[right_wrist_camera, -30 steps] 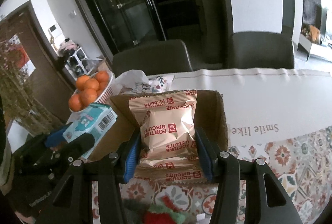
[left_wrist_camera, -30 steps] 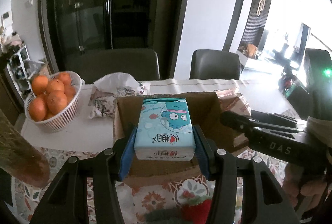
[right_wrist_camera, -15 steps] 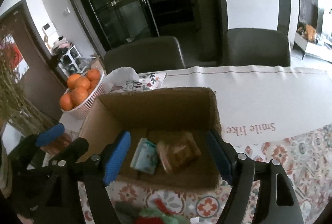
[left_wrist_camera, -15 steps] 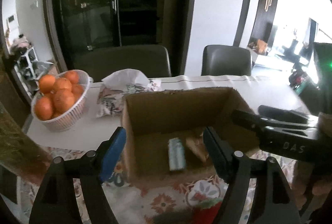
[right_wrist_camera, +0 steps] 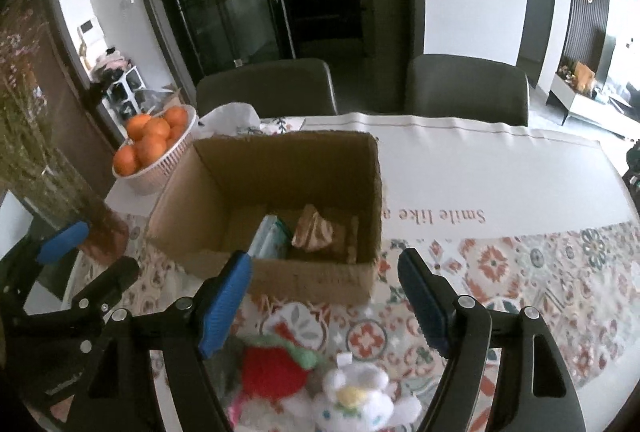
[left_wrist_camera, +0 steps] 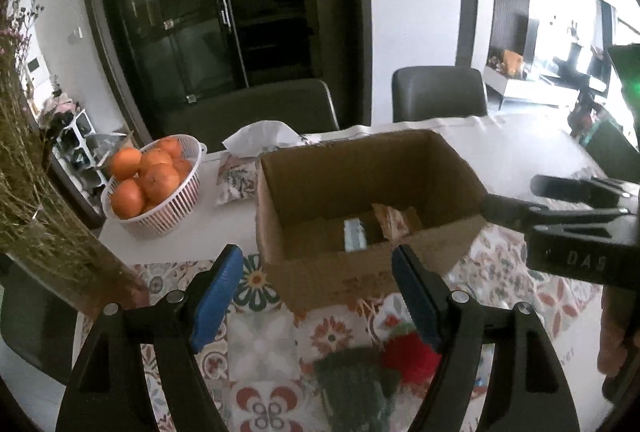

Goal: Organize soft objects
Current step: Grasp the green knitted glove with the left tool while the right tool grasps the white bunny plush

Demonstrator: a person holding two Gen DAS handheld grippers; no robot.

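An open cardboard box (left_wrist_camera: 344, 272) (right_wrist_camera: 312, 276) stands on the patterned tablecloth. Inside lie a blue tissue pack (left_wrist_camera: 355, 234) (right_wrist_camera: 272, 242) and a brown biscuit packet (left_wrist_camera: 394, 222) (right_wrist_camera: 314, 232). My left gripper (left_wrist_camera: 316, 296) is open and empty, in front of the box. My right gripper (right_wrist_camera: 324, 296) is open and empty, also in front of the box; it shows at the right of the left wrist view (left_wrist_camera: 560, 216). Soft toys lie close below: a red and green one (left_wrist_camera: 404, 356) (right_wrist_camera: 276, 368) and a white flower-like one (right_wrist_camera: 356, 400).
A white basket of oranges (left_wrist_camera: 152, 184) (right_wrist_camera: 154, 148) and a floral tissue pouch (left_wrist_camera: 240, 176) sit behind the box at left. A vase of dried flowers (left_wrist_camera: 48, 232) (right_wrist_camera: 60, 192) stands at far left. Two dark chairs (right_wrist_camera: 464, 92) stand behind the table.
Both grippers opened and dropped the tissue pack and the biscuit packet into the box, then drew back and up. The toys near the table's front edge came into view.
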